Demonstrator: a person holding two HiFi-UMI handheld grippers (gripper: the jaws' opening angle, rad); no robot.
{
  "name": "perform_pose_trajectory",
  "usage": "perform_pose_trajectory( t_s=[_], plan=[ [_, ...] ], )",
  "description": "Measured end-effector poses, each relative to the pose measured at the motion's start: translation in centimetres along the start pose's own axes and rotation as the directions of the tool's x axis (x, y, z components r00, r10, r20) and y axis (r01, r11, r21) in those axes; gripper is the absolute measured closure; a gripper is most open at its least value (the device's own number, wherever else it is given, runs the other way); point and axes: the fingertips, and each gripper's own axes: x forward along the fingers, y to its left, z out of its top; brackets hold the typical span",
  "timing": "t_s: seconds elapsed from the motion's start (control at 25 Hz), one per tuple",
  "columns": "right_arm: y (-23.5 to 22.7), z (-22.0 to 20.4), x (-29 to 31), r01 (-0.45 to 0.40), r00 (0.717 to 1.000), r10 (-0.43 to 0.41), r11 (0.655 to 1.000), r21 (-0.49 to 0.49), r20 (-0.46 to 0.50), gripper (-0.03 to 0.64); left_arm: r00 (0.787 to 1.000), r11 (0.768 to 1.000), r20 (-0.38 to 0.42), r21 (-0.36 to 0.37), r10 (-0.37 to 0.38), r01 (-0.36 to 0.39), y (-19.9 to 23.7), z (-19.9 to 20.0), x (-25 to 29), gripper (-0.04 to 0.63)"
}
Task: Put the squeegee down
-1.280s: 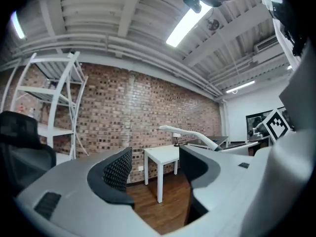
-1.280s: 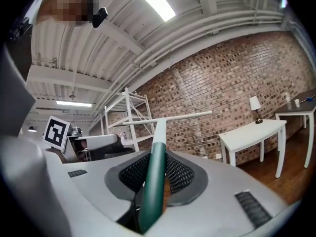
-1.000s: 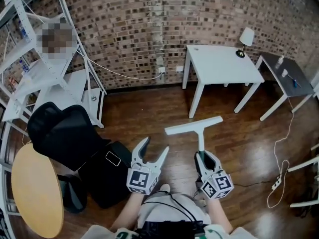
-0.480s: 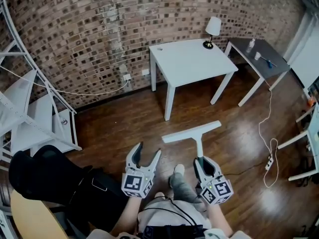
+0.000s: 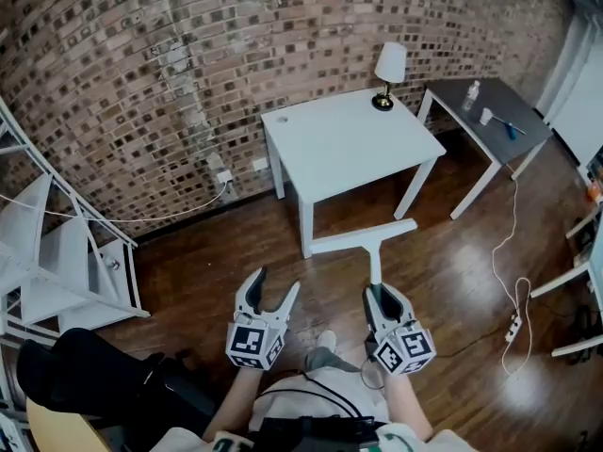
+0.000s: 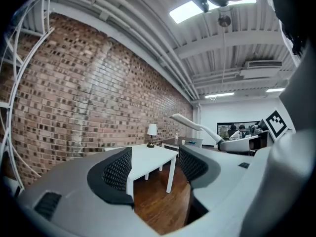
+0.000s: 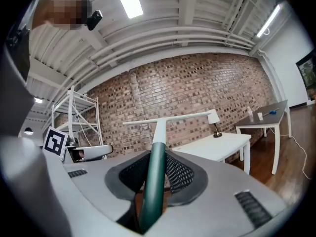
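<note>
Right gripper [image 5: 377, 296]: jaws closed on the squeegee [image 5: 364, 237]. The dark green handle is pinched between the two mesh pads, and the white neck and white blade stick out ahead of the jaws. The blade runs crosswise to the handle in a T and sits roughly level.

The squeegee is in the air above the wood floor [image 5: 217, 252] (it rests on no surface). In the head view the blade shows just in front of the white table [image 5: 349, 144], about between its two near legs and not touching it.

Left gripper [image 5: 275, 285]: jaws apart with nothing between the pads. Its own view shows only floor and the white table through the gap. It sits beside the right gripper at about the same height, with a clear gap between the two.

Both grippers point roughly level toward the table.

Surroundings:
- Small lamp [image 5: 388, 67] with a white shade on the table's far right corner.
- Dark table [image 5: 495, 121] just right of the white one, carrying a few small items (too small to identify).
- Brick wall [image 5: 188, 64] behind both tables.
- White metal shelf [image 5: 57, 262] at the left.
- Black chair [image 5: 85, 375] at the bottom left.
- White power strip [image 5: 513, 328] with its cable on the floor at the right.
</note>
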Motion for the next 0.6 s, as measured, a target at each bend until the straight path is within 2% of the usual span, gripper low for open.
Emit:
perform_pose_trajectory(
  t_s=[0.08, 0.24, 0.36, 0.6],
  plan=[
    [-2.4, 1.5, 2.5, -0.007, 1.000, 0.007, 1.000, -0.008, 0.029, 0.500, 1.000, 1.000, -0.001, 0.021, -0.019, 0.019, -0.1, 1.3, 3.7, 0.311],
    [-7.1, 2.3, 6.2, 0.013, 1.000, -0.014, 0.999, 0.050, 0.027, 0.500, 1.000, 0.999, 0.007, 0.028, -0.016, 0.016, -0.1, 2.0, 9.6, 0.311],
    [-8.9, 2.9, 7.8, 0.020, 0.999, -0.022, 0.996, 0.081, 0.024, 0.500, 0.999, 0.999, -0.014, 0.038, -0.033, 0.034, -0.4, 2.9, 12.5, 0.311],
    [-14.2, 3.8, 10.4, 0.119, 0.992, -0.123, 0.990, 0.078, 0.041, 0.500, 0.994, 0.996, -0.057, 0.024, -0.089, 0.090, -0.5, 2.1, 19.9, 0.311]
  ],
)
